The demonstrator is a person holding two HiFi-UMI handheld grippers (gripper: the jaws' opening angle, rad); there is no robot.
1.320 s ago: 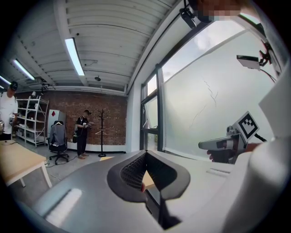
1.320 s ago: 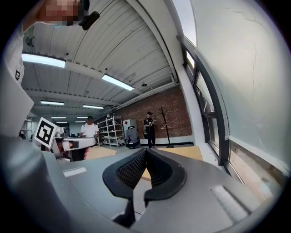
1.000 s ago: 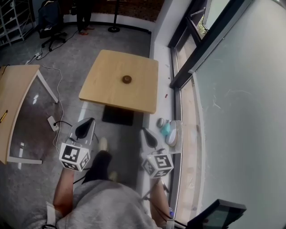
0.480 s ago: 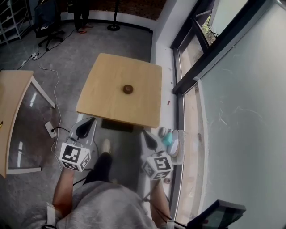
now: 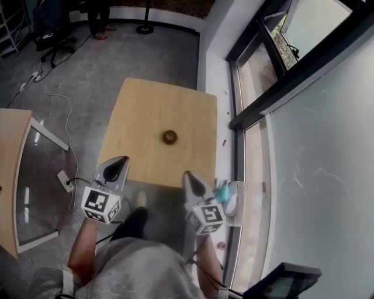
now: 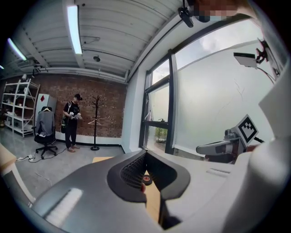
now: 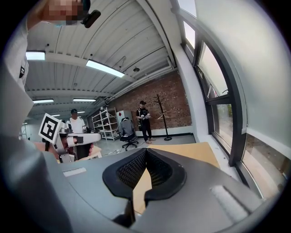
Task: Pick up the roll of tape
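The roll of tape point(image 5: 170, 137) is a small dark brown ring lying flat near the middle of the light wooden table point(image 5: 140, 111). Both grippers are held side by side at the table's near edge, well short of the roll. My left gripper point(image 5: 118, 161) is shut and empty, over the near left corner. My right gripper point(image 5: 189, 176) is shut and empty, at the near right edge. In the left gripper view the tape roll point(image 6: 147, 179) shows just under the closed tips, far off on the table. The right gripper view shows only the table top point(image 7: 191, 151), not the roll.
A second wooden table point(image 5: 11, 169) stands at the left, with a power strip point(image 5: 63, 177) and cables on the floor beside it. Shoes point(image 5: 229, 197) lie by the window wall at the right. An office chair point(image 5: 49, 23) and a standing person point(image 5: 98, 14) are at the back.
The table and tape have come nearer in the head view. Both grippers, earlier over bare floor, now reach the table's near edge. Their jaws have stayed shut.
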